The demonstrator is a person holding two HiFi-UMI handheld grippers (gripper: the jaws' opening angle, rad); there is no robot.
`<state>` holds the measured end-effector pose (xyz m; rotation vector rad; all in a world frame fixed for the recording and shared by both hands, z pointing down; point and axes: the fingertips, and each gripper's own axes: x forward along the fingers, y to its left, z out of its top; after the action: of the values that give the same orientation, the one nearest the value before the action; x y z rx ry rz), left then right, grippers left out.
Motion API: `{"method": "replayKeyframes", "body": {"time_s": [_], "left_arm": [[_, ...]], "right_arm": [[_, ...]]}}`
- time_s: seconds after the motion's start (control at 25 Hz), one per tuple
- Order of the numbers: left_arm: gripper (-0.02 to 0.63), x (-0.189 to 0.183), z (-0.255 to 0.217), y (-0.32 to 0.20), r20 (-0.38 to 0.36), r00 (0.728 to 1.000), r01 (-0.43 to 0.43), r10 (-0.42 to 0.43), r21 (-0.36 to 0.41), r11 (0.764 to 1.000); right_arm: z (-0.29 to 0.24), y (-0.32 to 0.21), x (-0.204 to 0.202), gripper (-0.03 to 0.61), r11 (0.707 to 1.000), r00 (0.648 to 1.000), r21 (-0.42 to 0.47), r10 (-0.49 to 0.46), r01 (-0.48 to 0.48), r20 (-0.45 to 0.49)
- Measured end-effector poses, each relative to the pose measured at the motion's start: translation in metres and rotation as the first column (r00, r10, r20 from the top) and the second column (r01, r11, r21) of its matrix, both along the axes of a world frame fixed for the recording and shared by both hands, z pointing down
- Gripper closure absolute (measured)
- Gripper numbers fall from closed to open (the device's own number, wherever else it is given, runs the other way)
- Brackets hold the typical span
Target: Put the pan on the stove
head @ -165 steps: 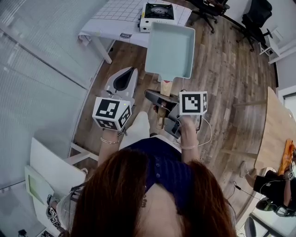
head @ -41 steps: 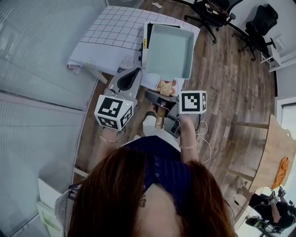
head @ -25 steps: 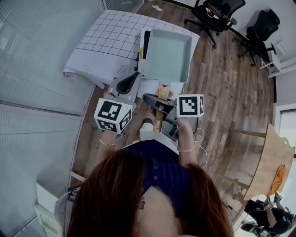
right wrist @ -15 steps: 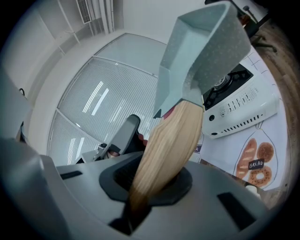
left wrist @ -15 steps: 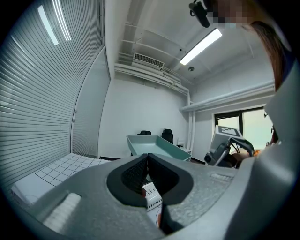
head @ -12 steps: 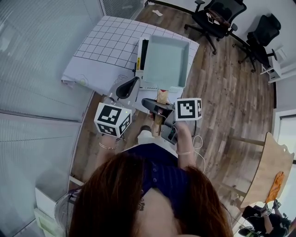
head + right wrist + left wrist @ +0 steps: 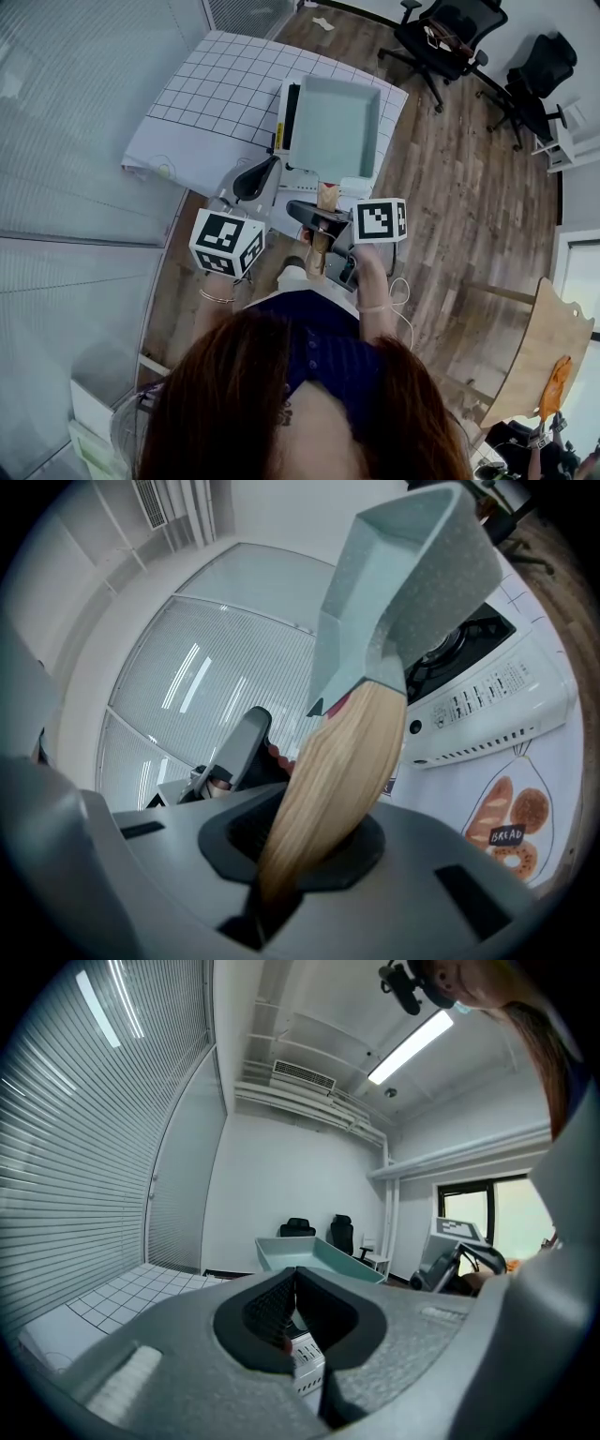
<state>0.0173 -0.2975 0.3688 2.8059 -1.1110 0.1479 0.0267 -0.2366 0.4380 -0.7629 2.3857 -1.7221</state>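
The right tool [image 7: 324, 223] is clamped on the wooden handle [image 7: 336, 772] of the pale green square pan [image 7: 336, 127], which juts out ahead of it and is carried in the air. The pan hangs above the white tabletop stove [image 7: 487, 691] that sits on the grid-marked surface [image 7: 206, 98] just beyond the tool's tip. Seen along the right tool's own jaws, the stove's black burner shows beneath the pan's raised underside, so the two appear apart. The pickup and the carry look done, and what seems left is to lower the pan flat onto the burner and let go of the handle. The right tool points slightly downward, its marker cube up, with the handle running up out of the jaws and the pan tipped a little at its far end. The left tool [image 7: 270, 161] is held just to the left of the right one at about the same height and pointed the same way. Its jaws are drawn together on nothing, and the pan's near corner lies ahead of it and to its right.
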Motion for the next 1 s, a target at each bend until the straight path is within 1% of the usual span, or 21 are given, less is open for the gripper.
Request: {"method": "replayKeyframes", "body": {"time_s": [0.2,0.4,1.0], "left_arm": [[0.601,0.004,0.004,-0.013,0.01,1.0,-0.001,0.001,-0.011,1.0],[0.601,0.009,0.006,-0.022,0.006,1.0,-0.006,0.006,-0.014,1.0],[0.601,0.018,0.021,-0.046,0.013,1.0,-0.009,0.01,-0.053,0.999]], "right_arm": [[0.005,-0.012,0.0,0.525,1.0,1.0,-0.017,-0.012,0.012,0.015],[0.014,-0.022,0.004,0.525,1.0,1.0,-0.025,-0.017,0.017,-0.006],[0.039,-0.052,0.011,0.524,0.997,0.999,-0.073,-0.038,0.038,0.001]]}}
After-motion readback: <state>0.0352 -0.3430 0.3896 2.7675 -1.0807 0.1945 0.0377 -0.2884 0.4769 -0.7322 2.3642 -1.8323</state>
